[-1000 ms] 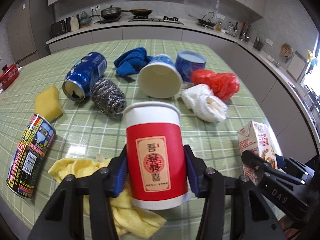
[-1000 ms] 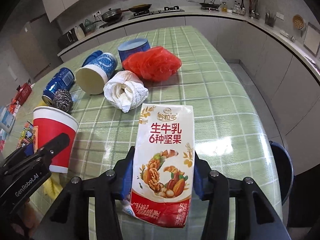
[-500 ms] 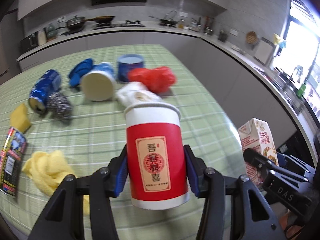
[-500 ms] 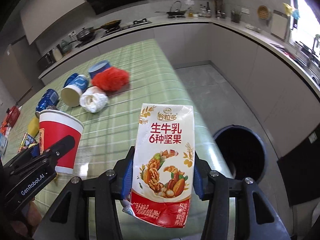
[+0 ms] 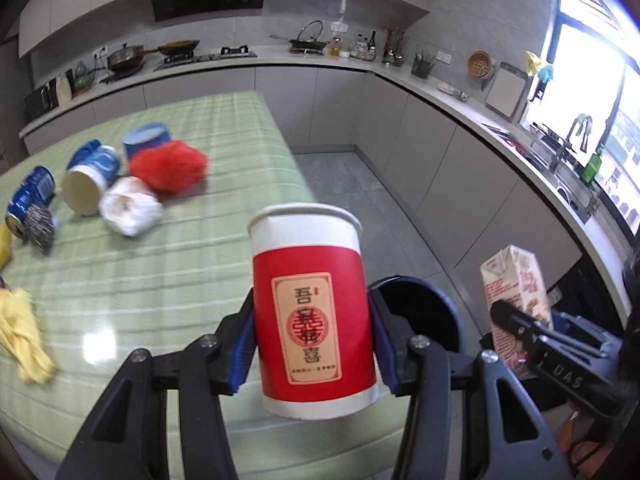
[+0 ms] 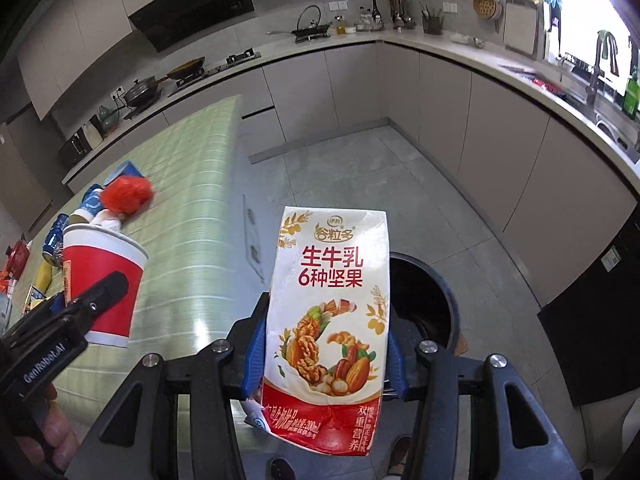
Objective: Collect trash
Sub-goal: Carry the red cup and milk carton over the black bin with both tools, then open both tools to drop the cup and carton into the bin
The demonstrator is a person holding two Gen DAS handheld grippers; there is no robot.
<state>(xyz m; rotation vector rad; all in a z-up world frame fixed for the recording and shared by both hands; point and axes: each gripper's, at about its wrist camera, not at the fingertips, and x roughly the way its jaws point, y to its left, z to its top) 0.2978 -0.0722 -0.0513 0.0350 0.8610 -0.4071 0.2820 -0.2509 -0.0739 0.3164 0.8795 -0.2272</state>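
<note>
My left gripper (image 5: 312,340) is shut on a red paper cup (image 5: 314,320), held upright in the air at the right edge of the green table (image 5: 160,272). My right gripper (image 6: 326,352) is shut on a white and red milk carton (image 6: 330,300), held upright above the floor. A black round trash bin (image 6: 424,300) stands on the floor just behind the carton; it also shows behind the cup in the left wrist view (image 5: 424,312). The cup shows at the left of the right wrist view (image 6: 102,280), and the carton at the right of the left wrist view (image 5: 516,280).
On the table lie a red plastic bag (image 5: 168,164), a white paper wad (image 5: 128,210), two blue cups (image 5: 90,180), a blue can (image 5: 28,196), a steel scourer (image 5: 40,224) and a yellow cloth (image 5: 22,332). Grey cabinets (image 6: 500,120) line the walls.
Both grippers have swung right, away from the table, with the cup and carton still held. The bin is now directly behind both.
</note>
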